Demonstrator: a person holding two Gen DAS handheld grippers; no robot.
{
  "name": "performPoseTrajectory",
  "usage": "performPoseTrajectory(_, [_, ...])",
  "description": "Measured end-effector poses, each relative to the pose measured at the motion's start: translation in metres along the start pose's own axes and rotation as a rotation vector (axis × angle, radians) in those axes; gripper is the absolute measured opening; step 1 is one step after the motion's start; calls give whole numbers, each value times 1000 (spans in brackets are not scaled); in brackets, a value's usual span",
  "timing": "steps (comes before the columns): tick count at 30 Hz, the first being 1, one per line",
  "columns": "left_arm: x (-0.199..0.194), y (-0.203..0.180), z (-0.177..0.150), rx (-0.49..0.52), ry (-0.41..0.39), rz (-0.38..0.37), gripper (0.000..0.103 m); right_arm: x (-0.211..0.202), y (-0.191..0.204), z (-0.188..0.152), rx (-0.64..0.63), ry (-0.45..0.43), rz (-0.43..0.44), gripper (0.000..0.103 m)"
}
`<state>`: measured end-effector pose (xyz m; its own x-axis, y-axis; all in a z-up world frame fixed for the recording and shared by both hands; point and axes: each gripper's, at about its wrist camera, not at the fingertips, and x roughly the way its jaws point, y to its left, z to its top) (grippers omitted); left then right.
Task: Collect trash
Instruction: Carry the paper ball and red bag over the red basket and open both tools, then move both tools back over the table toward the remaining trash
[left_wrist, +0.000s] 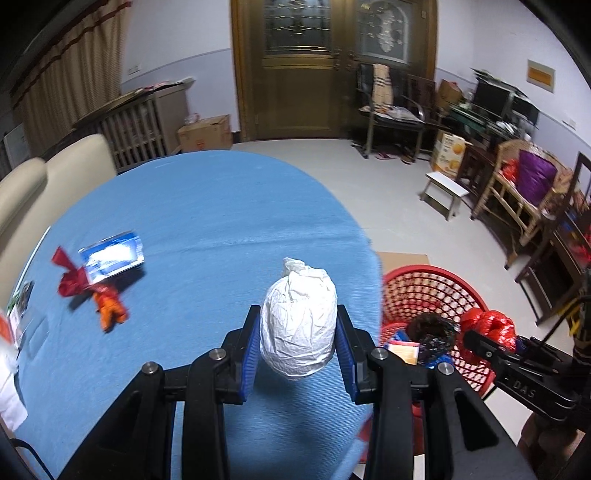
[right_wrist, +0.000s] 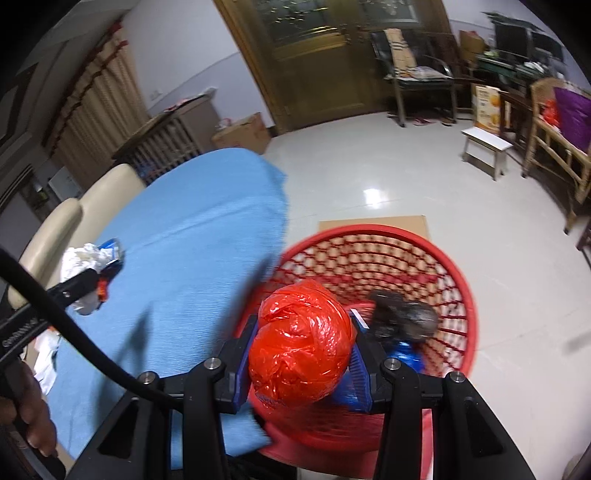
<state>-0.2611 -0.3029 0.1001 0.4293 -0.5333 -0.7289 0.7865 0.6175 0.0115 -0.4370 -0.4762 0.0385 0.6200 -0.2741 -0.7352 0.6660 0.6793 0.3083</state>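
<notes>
My left gripper (left_wrist: 298, 332) is shut on a white crumpled paper ball (left_wrist: 298, 325) and holds it above the blue tablecloth (left_wrist: 207, 221), near the table's right edge. My right gripper (right_wrist: 301, 343) is shut on a red plastic bag ball (right_wrist: 300, 347) and holds it over the near rim of the red mesh basket (right_wrist: 424, 236). The basket also shows in the left wrist view (left_wrist: 424, 284), with the red ball (left_wrist: 487, 325) over it. Dark trash (right_wrist: 402, 317) and a blue item (right_wrist: 404, 356) lie inside the basket.
On the cloth lie a red wrapper (left_wrist: 68, 273), an orange wrapper (left_wrist: 109, 301) and a blue-white packet (left_wrist: 110, 258). Cream chairs (left_wrist: 55, 177) stand at the table's left. Cardboard (right_wrist: 373, 221) lies under the basket. A white stool (left_wrist: 445, 190) and wooden chairs stand on the right.
</notes>
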Motion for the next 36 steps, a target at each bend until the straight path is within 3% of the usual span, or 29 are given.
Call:
performPoseTrajectory(4, [6,-22,5,44,8,-24,39,3,-14,0,13,21,-26,49])
performPoseTrajectory(8, [12,-37,8,77,16,-42,39,12,-23,-2,20,54,-74,71])
performPoseTrajectory(21, [37,-82,19,152,76,-153,40,-14,-58,3,142,-26,-87,71])
performPoseTrajectory(24, [47,-90,25,143,104,-198,46,-19,-63,4,161,-37,-90,71])
performPoseTrajectory(27, [63,-98,31,143,148,-240,76,-21,-64,4,165,-39,-90,71])
performPoseTrajectory(32, [69,-88,35,130,159,-210,77,-23,-61,7,152,-43,-93,71])
performPoseTrajectory(36, [53,-54,32,83,123,-181,77,-23,-54,13,137,-52,-91,71])
